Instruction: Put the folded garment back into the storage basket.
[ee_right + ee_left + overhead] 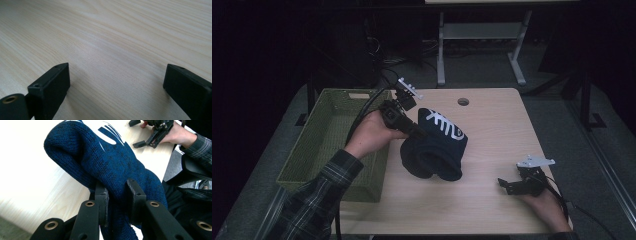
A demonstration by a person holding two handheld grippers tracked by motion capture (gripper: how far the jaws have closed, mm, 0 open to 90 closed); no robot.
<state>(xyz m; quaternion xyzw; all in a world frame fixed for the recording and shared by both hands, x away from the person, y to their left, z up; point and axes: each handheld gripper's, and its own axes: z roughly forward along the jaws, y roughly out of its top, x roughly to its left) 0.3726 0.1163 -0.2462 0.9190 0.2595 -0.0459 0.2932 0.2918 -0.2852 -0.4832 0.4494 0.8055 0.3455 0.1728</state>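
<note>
A dark blue knitted hat [435, 148] with a white pattern hangs above the middle of the wooden table [492, 130]. My left gripper [414, 131] is shut on its left edge and holds it lifted. In the left gripper view the two jaws pinch a fold of the blue hat [110, 162], with my left gripper [117, 195] pressing the knit on both sides. My right gripper [507, 185] rests low at the table's front right, open, with nothing between its jaws. The right gripper view has my right gripper [116, 82] wide apart over bare wood.
A green woven basket [319, 145] stands at the table's left edge, beside the left hand. A round cable hole [463, 102] sits near the table's far edge. Dark floor and a white table frame [479, 45] lie beyond.
</note>
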